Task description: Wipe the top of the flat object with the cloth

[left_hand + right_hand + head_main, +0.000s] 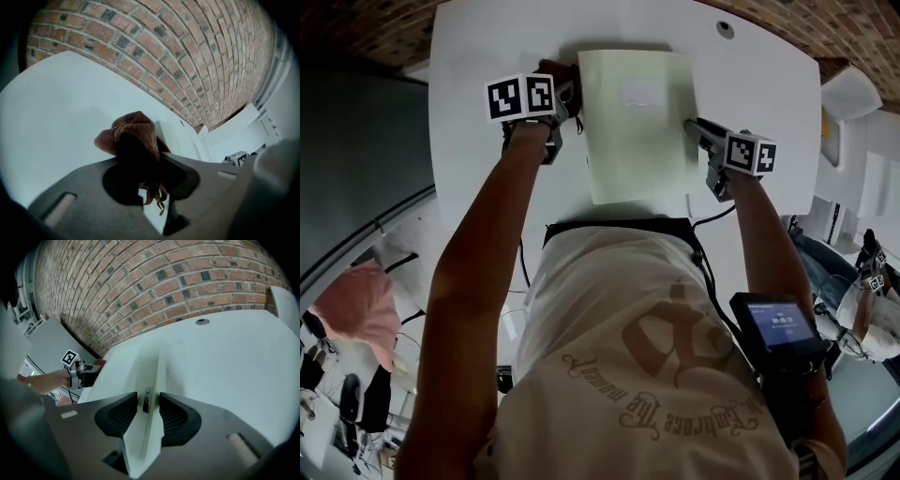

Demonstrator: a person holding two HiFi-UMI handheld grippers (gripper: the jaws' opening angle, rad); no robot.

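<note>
We find the flat object (637, 131) lying pale and square near the middle of the white table (487, 56), with the brown cloth (133, 133) poised at its far left corner. The left gripper (149, 161) is closed on that cloth, which bunches up as a loose wad above the jaws with a few threads trailing below. The right gripper (149, 411) stands with its jaws wide, set on either side of the object's right edge, and seems to bear on both faces. We judge three risks. Held at one edge only, the object may pivot or slide on the smooth table once the cloth pushes across it. The wad may roll or work loose from the jaws under drag. If the left gripper is angled too steeply, hard jaw tips rather than cloth could meet the top. As to writing, a pale rectangular patch (640, 92) on the top shows nothing legible. A small dark mark (146, 401) on the edge is too small to read, as are the shirt lettering (666, 375) and the small screen (780, 323).
</note>
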